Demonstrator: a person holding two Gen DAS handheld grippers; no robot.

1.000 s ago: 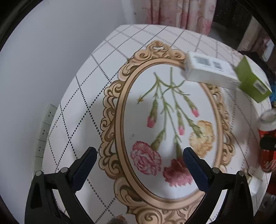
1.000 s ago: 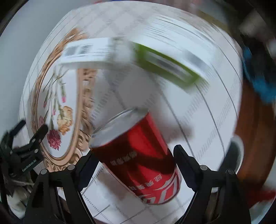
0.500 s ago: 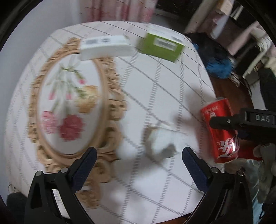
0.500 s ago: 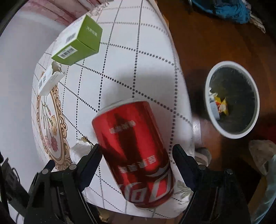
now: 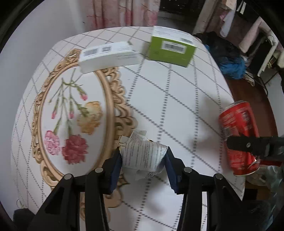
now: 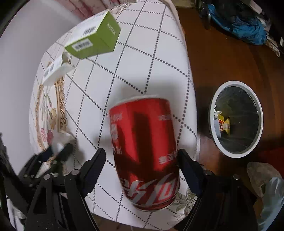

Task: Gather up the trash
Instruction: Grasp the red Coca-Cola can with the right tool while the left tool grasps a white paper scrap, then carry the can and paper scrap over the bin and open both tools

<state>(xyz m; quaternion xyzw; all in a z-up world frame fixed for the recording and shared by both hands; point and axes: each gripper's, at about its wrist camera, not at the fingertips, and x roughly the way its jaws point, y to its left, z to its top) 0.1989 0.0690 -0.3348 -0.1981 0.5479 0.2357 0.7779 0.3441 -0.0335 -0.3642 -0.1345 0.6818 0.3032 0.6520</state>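
- Our left tool (image 5: 143,165) was clenched on a crumpled printed paper (image 5: 144,155), its two blue-padded fingers (image 5: 116,168) pressing the wad from either side just above the desk (image 5: 177,88).
- The paper sat at the near edge of the gold oval frame printed on the desk's white, dotted-grid cloth (image 5: 159,74), beside the red and pink flowers of the pattern.
- Our right tool (image 6: 142,160) was grasping a red soda can (image 6: 145,151); the can lay tilted between the fingers, its pale top end pointing away from the camera and its white script near the base.
- In the right wrist view the can hung over the desk's right edge, with the wooden floor (image 6: 213,62) beyond it.
- In the left wrist view the same can (image 5: 239,135) showed at the desk's right side with a dark finger across it.
- A white-rimmed trash bin (image 6: 236,154) stood on the floor to the right of the can, well apart from the desk edge; a few yellow and white scraps lay inside it.
- A green box (image 5: 170,48) with a barcode label stood at the far side of the desk, and a white box (image 5: 108,56) with barcodes lay just beside it on the left, overlapping the top of the gold frame.
- Blue cloth (image 6: 239,26) lay on the floor farther off, and pink curtains (image 5: 124,12) hung behind the desk.
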